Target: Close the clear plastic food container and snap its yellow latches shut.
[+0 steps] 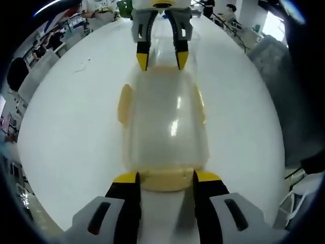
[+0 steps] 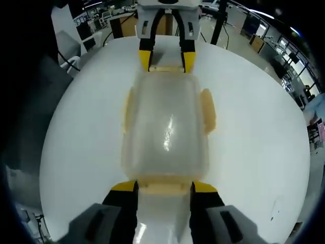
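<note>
Clear plastic container [image 1: 165,122] lay centre frame on the white surface, lid on. Yellow latches: near-end latch [image 1: 166,179] at lower centre, side latch [image 1: 124,104] at left, another [image 2: 207,110] at right.

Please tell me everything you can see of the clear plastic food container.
The clear plastic food container is a rounded rectangular box with a cloudy see-through lid resting on it and pale yellow latches on its four sides. It lies flat on the white table. The left hand-held gripper and the right hand-held gripper straddle the two opposite end latches; whether they touch is unclear.
</note>
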The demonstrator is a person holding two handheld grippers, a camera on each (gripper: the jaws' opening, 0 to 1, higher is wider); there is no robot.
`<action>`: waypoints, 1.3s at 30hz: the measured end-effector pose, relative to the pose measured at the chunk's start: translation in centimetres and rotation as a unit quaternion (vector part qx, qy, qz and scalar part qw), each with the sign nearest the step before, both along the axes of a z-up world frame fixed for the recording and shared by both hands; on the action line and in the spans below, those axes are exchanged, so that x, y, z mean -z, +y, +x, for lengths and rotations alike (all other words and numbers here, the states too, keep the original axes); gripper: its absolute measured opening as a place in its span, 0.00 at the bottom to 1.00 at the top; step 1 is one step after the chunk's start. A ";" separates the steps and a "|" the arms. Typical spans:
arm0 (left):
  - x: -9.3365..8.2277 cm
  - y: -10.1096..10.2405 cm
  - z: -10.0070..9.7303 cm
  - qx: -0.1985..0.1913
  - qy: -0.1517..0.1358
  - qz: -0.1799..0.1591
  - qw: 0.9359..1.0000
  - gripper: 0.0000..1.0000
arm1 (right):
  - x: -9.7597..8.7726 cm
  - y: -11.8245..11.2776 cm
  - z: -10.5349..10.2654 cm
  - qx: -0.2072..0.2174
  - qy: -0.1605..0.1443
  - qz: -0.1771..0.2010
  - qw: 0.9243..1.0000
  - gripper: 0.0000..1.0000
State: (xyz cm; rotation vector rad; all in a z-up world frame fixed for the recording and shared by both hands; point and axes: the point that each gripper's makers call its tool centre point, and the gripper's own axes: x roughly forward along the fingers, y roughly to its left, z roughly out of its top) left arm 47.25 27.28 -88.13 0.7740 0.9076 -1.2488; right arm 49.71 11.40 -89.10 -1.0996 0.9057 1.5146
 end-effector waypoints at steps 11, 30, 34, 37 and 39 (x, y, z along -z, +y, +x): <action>0.6 0.7 0.0 0.019 -0.004 0.033 0.999 0.38 | 0.0 0.5 -0.2 -0.004 -0.002 0.010 1.000 0.38; -0.4 0.7 0.4 0.008 -0.010 0.003 1.000 0.35 | -0.9 0.4 -0.1 0.003 -0.005 0.008 1.000 0.36; -1.3 0.7 0.5 0.005 -0.014 -0.001 1.000 0.35 | -1.6 0.3 -0.2 0.011 0.000 0.013 1.000 0.36; -2.0 0.6 0.5 0.001 -0.017 -0.006 1.000 0.35 | -2.2 0.4 -0.2 0.013 -0.006 0.018 1.000 0.36; -2.7 0.6 0.4 0.002 -0.021 -0.004 1.000 0.35 | -2.8 0.4 -0.2 0.012 -0.012 0.020 1.000 0.36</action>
